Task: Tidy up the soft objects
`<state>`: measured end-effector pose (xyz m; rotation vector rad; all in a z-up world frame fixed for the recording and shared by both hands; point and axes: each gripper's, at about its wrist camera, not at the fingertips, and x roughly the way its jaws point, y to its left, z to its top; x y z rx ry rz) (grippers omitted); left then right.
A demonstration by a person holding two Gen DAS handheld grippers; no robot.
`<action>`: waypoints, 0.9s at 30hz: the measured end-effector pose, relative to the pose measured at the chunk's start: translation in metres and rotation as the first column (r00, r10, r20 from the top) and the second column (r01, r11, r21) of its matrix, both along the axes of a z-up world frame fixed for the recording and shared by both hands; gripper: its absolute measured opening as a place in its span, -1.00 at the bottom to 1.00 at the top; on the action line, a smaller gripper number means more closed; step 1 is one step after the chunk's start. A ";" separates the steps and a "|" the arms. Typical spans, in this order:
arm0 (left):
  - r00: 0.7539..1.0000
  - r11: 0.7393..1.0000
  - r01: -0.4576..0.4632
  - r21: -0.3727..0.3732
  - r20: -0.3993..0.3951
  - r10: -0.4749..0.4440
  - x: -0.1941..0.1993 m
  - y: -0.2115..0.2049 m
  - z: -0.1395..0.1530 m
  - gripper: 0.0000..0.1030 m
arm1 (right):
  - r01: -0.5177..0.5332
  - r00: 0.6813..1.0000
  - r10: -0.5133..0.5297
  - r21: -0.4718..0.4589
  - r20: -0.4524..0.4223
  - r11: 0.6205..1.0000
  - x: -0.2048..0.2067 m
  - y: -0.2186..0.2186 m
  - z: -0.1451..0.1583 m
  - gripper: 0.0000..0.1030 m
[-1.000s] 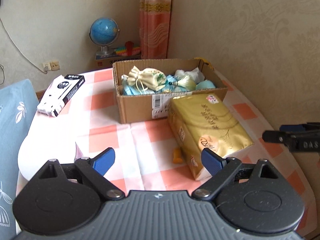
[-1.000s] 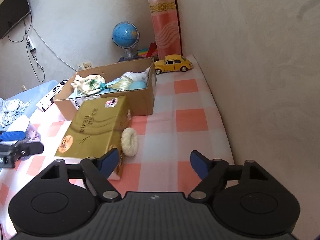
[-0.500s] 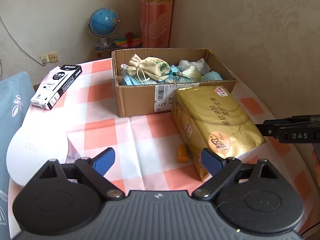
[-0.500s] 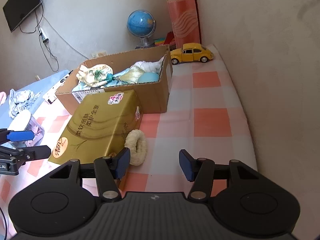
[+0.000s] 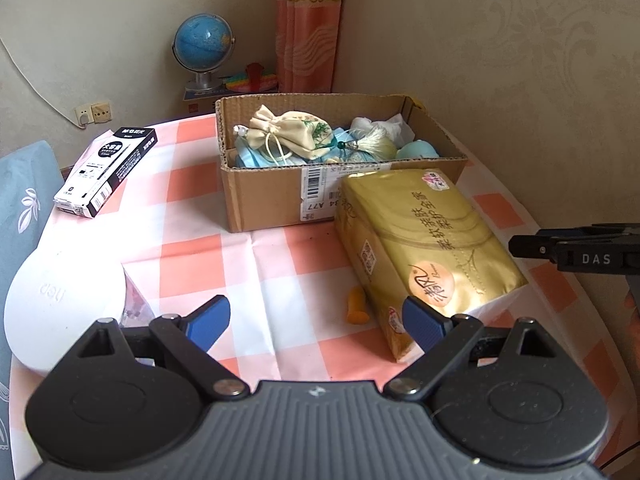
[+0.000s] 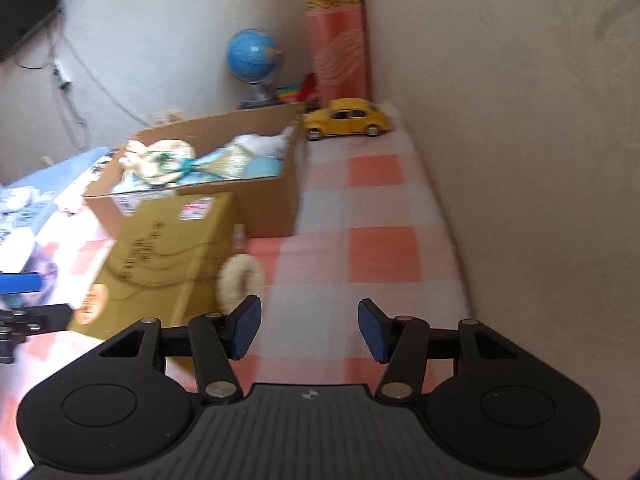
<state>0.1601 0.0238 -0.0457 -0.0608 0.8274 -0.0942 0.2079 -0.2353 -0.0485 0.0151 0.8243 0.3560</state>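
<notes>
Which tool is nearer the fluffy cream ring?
Right. The right tool sits just beside the cream ring, open. The left tool is on the gold tissue pack's far side.
</notes>
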 end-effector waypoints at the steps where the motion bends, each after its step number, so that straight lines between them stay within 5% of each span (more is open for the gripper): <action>1: 1.000 1.000 0.000 0.001 0.001 0.000 -0.001 0.000 0.000 0.80 | -0.012 1.000 0.012 0.007 0.000 1.000 0.000 0.001 0.001 0.16; 10: 1.000 1.000 -0.019 -0.001 -0.012 0.019 0.000 0.007 -0.003 0.80 | -0.079 0.996 0.081 0.061 -0.038 0.995 0.024 0.016 -0.006 0.16; 27: 0.999 1.000 -0.022 -0.009 -0.026 0.022 0.003 0.009 -0.009 0.80 | -0.047 0.998 0.046 -0.023 -0.044 0.999 0.033 0.018 -0.020 0.16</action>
